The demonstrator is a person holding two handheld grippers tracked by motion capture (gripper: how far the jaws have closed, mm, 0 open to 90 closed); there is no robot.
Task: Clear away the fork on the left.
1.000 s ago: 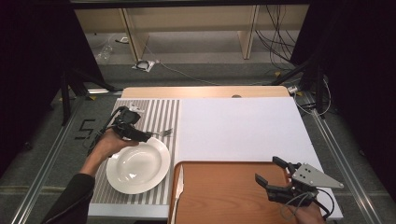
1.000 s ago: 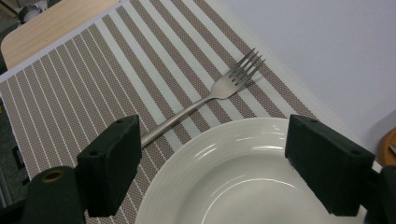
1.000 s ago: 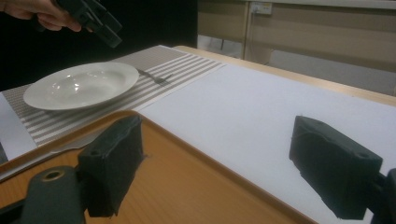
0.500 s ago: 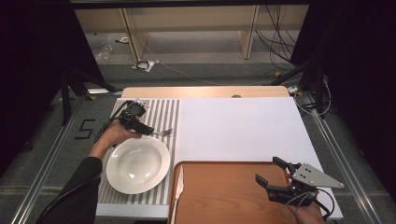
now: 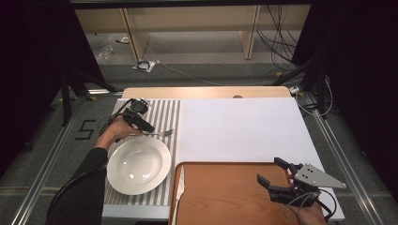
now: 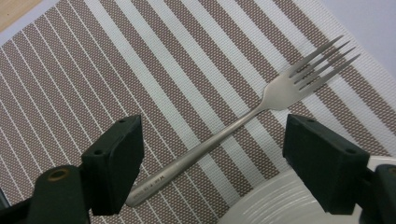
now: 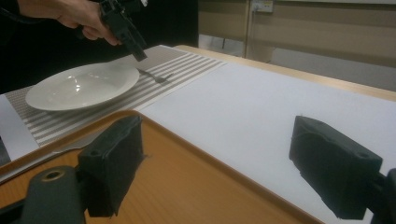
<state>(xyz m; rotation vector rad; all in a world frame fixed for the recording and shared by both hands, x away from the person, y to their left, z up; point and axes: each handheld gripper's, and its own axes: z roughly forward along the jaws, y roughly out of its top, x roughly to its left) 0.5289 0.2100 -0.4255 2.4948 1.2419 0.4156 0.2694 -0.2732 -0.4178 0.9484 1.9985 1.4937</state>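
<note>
Steel fork (image 6: 243, 122) lies flat on the striped placemat (image 6: 93, 70), and your left gripper (image 5: 146, 127) hangs over it with jaws wide apart, gripping nothing. The handle runs between the two pads, its end just beside the left pad (image 6: 114, 161), tines past the right one. White plate (image 6: 275, 200) sits right under the right pad, rim next to the handle. Your right gripper (image 5: 276, 174) is over the wooden tray (image 5: 220, 192), jaws also spread, empty. White table cover (image 7: 261, 102) beyond its fingertips.
</note>
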